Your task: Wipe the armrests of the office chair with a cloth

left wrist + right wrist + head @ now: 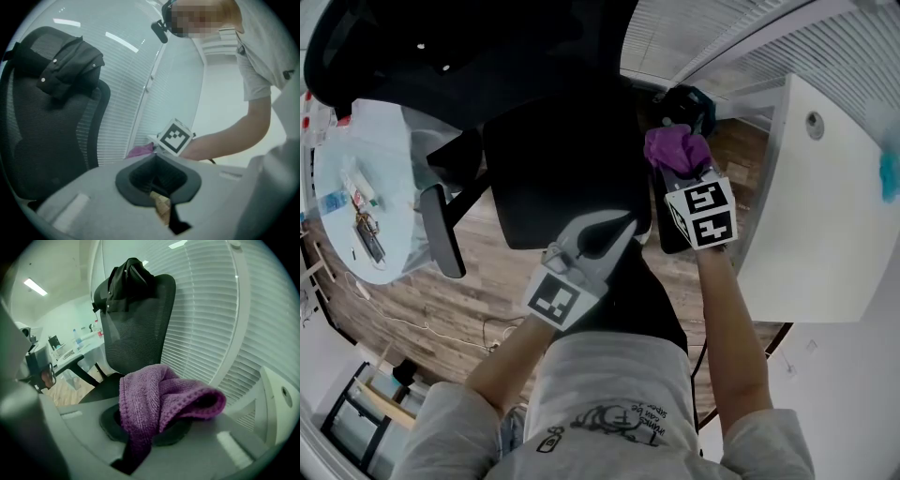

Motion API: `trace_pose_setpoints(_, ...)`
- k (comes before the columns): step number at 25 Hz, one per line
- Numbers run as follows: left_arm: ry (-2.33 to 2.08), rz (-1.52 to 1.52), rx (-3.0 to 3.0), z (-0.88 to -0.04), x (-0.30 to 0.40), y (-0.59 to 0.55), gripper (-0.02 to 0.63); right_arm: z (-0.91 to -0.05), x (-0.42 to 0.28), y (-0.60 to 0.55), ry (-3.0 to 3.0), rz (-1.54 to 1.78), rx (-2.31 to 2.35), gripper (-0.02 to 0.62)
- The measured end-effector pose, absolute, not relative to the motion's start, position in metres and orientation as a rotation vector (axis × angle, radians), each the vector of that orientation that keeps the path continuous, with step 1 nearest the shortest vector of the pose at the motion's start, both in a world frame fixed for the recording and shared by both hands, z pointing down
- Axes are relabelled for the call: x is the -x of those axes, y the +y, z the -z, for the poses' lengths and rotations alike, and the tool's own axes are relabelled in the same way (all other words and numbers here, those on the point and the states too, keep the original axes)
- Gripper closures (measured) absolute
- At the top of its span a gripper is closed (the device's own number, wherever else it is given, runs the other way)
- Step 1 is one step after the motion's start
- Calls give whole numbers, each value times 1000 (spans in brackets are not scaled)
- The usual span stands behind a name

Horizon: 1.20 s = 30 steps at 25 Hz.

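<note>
The purple cloth [673, 150] sits at the side of the office chair [562, 159], just beside the seat edge and over what appears to be the near armrest [668, 239]. It is bunched in the right hand-held gripper [682, 173]. In the right gripper view the jaws are closed on the cloth [159, 399]: a fold is pinched deep between them and the rest spills out over the tip as a thick wad. That probably suits the job, since a padded lump gives a soft face to rub along the armrest and keeps the hard jaws off it. Whether the cloth already touches the armrest I cannot tell.

The left hand-held gripper [598, 239] hangs over the front of the chair's seat, pointing toward the backrest. Its jaws look drawn together with nothing between them [159, 180]. It seems parked there, out of the way, rather than steadying the chair.

The other armrest [441, 230] stands across the seat from the cloth, with no cloth on it; judged from this, it will need a reach across. A dark garment [126, 282] is draped over the top of the chair's backrest, well apart from both armrests, so it should not get in the way.
</note>
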<state>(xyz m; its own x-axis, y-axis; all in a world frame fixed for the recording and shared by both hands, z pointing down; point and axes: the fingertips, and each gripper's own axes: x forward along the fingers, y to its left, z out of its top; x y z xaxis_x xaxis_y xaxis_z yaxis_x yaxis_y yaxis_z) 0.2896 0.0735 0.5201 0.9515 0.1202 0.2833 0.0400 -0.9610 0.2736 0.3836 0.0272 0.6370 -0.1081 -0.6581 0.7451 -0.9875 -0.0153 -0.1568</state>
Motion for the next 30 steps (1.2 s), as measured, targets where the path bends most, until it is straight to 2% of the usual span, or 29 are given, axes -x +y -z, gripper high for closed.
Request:
trace_pose_setpoints(12,82,-416,-2831,-513,-290,77,604,-632,-373,45,-1800,-921,-1704,554)
trace_pose_setpoints(30,112,-400,-2846,-501,-296,94,604,-626,-321,152,-1757,-963,-1726,555)
